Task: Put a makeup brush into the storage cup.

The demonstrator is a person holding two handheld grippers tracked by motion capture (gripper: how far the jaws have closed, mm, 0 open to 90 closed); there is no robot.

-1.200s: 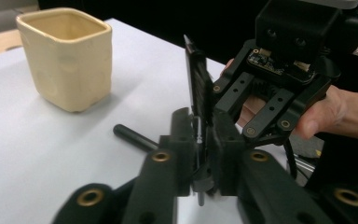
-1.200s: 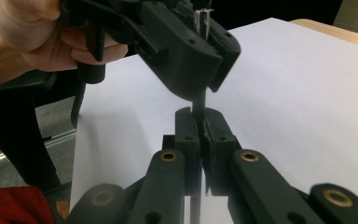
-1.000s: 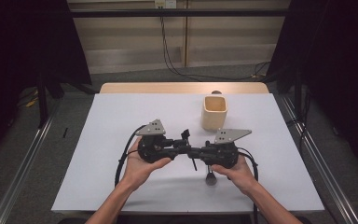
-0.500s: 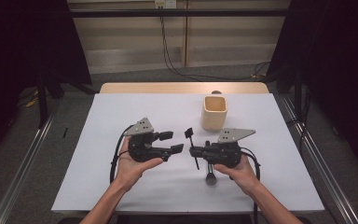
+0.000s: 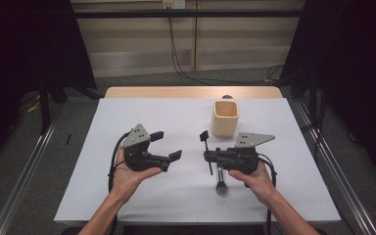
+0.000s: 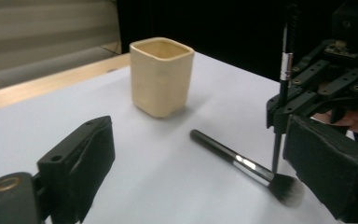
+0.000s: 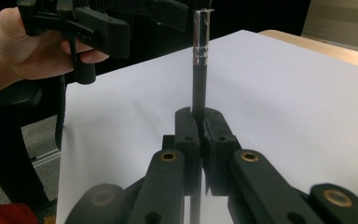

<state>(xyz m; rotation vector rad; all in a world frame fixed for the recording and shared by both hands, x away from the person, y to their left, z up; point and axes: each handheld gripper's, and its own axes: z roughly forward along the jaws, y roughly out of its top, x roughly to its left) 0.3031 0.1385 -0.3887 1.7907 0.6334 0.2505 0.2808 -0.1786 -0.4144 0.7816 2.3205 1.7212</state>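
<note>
My right gripper (image 5: 208, 156) is shut on the thin black handle of a slim brush (image 5: 206, 152), which stands upright in the right gripper view (image 7: 199, 88) between the closed jaws (image 7: 200, 123). My left gripper (image 5: 167, 145) sits to its left, apart from the brush. Its jaws have just been opening and stand wide with nothing between them (image 6: 200, 177). A thicker makeup brush (image 5: 219, 180) lies flat on the white table under the right gripper, its bristle head (image 6: 284, 189) towards the person. A cream square cup (image 5: 225, 117) stands upright behind the right gripper, also seen in the left gripper view (image 6: 161, 77).
The white table top (image 5: 127, 117) has bare room at left and front. A wooden strip (image 5: 191, 92) runs along its far edge. Cables trail from both grippers towards the person. Metal rails (image 5: 24, 176) flank the table on the floor.
The left gripper has opened, let go of the slim brush and drawn away to the left. The right gripper has stayed in place, still holding the brush.
</note>
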